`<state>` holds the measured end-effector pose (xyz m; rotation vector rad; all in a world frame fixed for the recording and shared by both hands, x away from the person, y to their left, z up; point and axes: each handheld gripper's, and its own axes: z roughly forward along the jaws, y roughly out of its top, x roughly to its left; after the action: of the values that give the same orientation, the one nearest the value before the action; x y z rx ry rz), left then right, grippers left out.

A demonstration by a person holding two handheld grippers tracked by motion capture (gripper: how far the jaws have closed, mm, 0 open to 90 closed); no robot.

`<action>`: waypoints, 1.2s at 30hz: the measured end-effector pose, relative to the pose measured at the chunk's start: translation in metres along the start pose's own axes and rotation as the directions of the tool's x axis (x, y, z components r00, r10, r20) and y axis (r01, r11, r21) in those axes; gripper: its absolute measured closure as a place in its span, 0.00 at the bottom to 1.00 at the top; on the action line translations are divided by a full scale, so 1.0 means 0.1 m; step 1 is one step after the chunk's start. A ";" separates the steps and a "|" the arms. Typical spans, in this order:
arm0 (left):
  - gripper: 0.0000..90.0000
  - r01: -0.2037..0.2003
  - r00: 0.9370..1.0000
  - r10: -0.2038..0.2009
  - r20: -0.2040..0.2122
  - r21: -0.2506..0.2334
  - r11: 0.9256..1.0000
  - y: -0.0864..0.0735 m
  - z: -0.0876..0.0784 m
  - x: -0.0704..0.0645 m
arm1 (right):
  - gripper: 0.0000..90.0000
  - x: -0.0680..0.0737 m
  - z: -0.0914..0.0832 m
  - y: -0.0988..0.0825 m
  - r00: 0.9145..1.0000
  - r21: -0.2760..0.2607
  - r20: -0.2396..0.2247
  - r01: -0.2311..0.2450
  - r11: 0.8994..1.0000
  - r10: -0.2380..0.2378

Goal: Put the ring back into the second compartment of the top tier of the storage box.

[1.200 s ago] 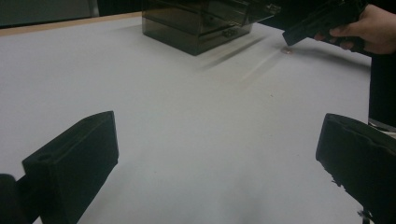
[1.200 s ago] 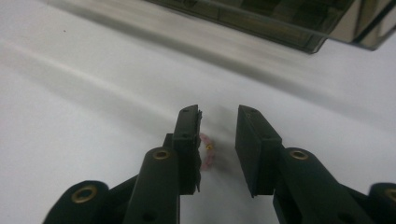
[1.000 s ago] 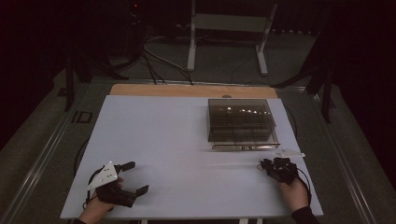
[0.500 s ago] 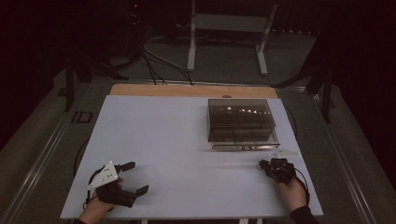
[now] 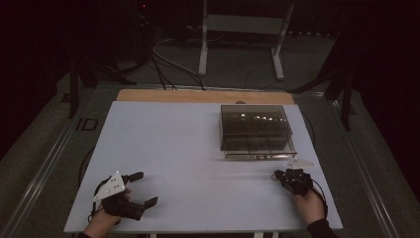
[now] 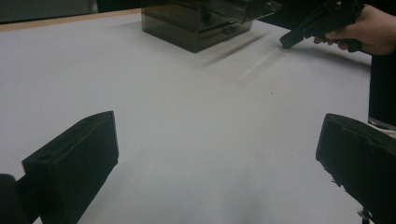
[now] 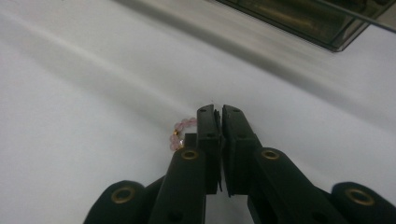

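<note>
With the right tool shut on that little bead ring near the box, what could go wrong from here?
1. The right tool pinches only one edge of the bead ring; most of the loop sticks out to the side, so it may slip free when lifted.
2. The ring lies flat on the table, so the tips may scrape the surface or squeeze the beads hard.
3. The box stands close by; a hasty swing could knock it.

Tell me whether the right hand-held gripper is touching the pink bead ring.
Touching. In the right gripper view the right hand-held gripper has its jaws closed, and the pink bead ring sticks out from its left jaw.
</note>
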<state>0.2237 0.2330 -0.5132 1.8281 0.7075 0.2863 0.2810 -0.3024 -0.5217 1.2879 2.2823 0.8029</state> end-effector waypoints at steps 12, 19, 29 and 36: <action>0.00 0.003 1.000 -0.003 0.001 0.010 1.000 0.00 0.00 0.00 | 0.96 -0.03 -0.10 0.01 1.000 -0.044 -0.003 -0.023 0.999 0.023; 0.00 0.000 1.000 0.000 0.000 0.003 1.000 0.00 0.00 0.00 | 0.96 -0.02 -0.16 0.02 1.000 -0.055 0.001 -0.019 0.998 0.019; 0.00 0.000 1.000 0.000 -0.002 -0.002 1.000 0.00 0.00 -0.01 | 0.96 0.03 -0.21 0.05 1.000 -0.063 -0.026 -0.009 0.998 0.008; 0.00 -0.001 1.000 0.001 -0.002 -0.004 1.000 0.00 0.00 -0.01 | 0.96 0.06 -0.23 0.07 0.999 -0.068 -0.034 -0.002 0.998 0.000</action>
<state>0.2231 0.2325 -0.5128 1.8249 0.7072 0.2906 0.2690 -0.3009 -0.4995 1.2541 2.2598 0.9015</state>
